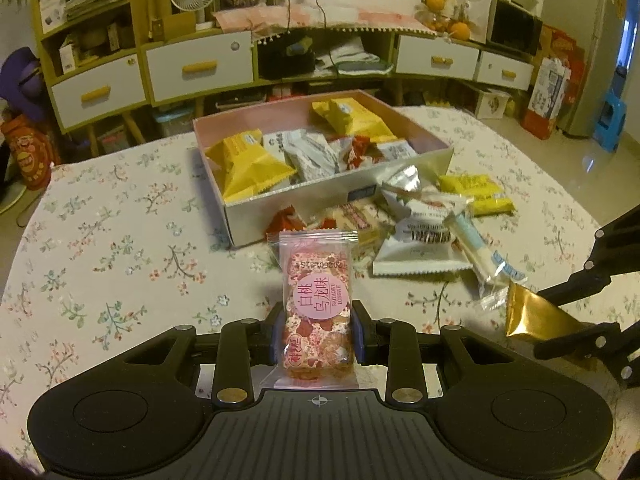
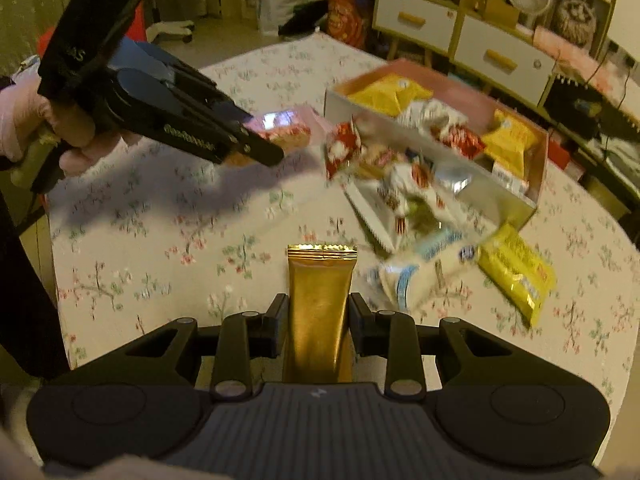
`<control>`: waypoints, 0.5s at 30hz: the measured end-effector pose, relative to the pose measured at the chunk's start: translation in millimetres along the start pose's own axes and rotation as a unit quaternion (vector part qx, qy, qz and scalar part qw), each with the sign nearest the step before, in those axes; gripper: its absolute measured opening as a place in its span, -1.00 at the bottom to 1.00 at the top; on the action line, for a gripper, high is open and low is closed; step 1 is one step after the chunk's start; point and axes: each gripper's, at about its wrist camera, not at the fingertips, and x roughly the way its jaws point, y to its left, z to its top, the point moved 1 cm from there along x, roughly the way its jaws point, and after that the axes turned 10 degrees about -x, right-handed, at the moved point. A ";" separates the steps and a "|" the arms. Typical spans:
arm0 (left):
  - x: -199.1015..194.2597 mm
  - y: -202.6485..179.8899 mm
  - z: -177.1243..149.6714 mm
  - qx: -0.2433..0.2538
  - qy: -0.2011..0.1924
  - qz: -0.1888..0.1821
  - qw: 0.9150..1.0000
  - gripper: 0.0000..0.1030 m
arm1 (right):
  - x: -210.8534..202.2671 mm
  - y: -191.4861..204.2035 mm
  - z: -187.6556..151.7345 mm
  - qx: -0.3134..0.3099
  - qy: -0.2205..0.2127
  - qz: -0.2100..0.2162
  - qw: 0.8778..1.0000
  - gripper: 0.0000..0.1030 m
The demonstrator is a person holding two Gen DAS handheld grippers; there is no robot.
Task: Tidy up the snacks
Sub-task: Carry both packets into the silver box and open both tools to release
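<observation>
My left gripper is shut on a pink snack packet with red flecks, held upright above the table. My right gripper is shut on a gold foil packet, which also shows at the right edge of the left wrist view as the gold packet. Ahead stands an open box with a pink inside, holding yellow, white and red packets. A heap of loose snacks lies in front of the box. In the right wrist view the left gripper holds the pink packet to the left of the box.
The table wears a floral cloth. A yellow packet lies to the right of the heap. Shelves with white drawers stand behind the table. A person's gloved hand holds the left tool.
</observation>
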 end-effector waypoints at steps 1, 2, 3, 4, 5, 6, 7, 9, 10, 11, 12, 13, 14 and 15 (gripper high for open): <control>-1.0 0.1 1.8 -0.002 -0.003 -0.001 1.000 -0.42 | -0.7 -0.6 3.0 0.000 -0.005 -0.003 1.000 -0.45; -2.2 0.0 3.4 -0.004 -0.006 -0.001 1.000 -0.42 | -1.7 -1.7 6.2 0.002 -0.012 -0.007 1.000 -0.45; -3.3 -0.4 5.4 -0.005 -0.009 -0.002 1.000 -0.42 | -2.2 -4.4 9.0 0.005 -0.018 -0.010 1.000 -0.45; -4.3 -1.0 7.3 -0.007 -0.013 -0.003 1.000 -0.42 | -3.1 -6.6 12.5 0.009 -0.024 -0.015 1.000 -0.45; -5.3 -1.8 9.5 -0.007 -0.017 -0.003 1.000 -0.42 | -4.1 -8.8 15.8 0.012 -0.031 -0.019 0.999 -0.45; -6.2 -2.5 11.8 -0.007 -0.021 -0.002 1.000 -0.42 | -5.3 -11.9 19.8 0.018 -0.040 -0.026 0.999 -0.45; -6.9 -2.5 14.3 -0.008 -0.025 -0.003 1.000 -0.42 | -6.4 -15.1 22.7 0.024 -0.046 -0.031 0.998 -0.45; -7.4 -2.6 19.6 -0.014 -0.031 -0.004 0.999 -0.42 | -7.4 -22.3 28.8 0.040 -0.061 -0.040 0.997 -0.45; -7.4 -2.4 22.2 -0.018 -0.034 -0.004 0.999 -0.42 | -7.4 -26.2 31.6 0.047 -0.067 -0.046 0.996 -0.45; -6.9 -1.9 24.2 -0.021 -0.036 -0.004 0.999 -0.42 | -7.4 -30.2 34.7 0.055 -0.073 -0.052 0.995 -0.45; -6.1 -1.5 27.0 -0.024 -0.038 -0.003 0.999 -0.42 | -5.9 -34.4 37.4 0.064 -0.078 -0.058 0.993 -0.45; -4.7 -0.8 29.5 -0.029 -0.039 -0.001 0.999 -0.42 | -5.0 -39.1 39.6 0.073 -0.081 -0.062 0.992 -0.45; -3.4 -0.3 31.0 -0.033 -0.039 0.000 0.999 -0.42 | -4.1 -43.7 42.2 0.081 -0.085 -0.065 0.991 -0.45; -1.1 -0.1 34.4 -0.035 -0.038 0.000 0.999 -0.42 | -4.0 -47.8 45.4 0.087 -0.089 -0.070 0.990 -0.45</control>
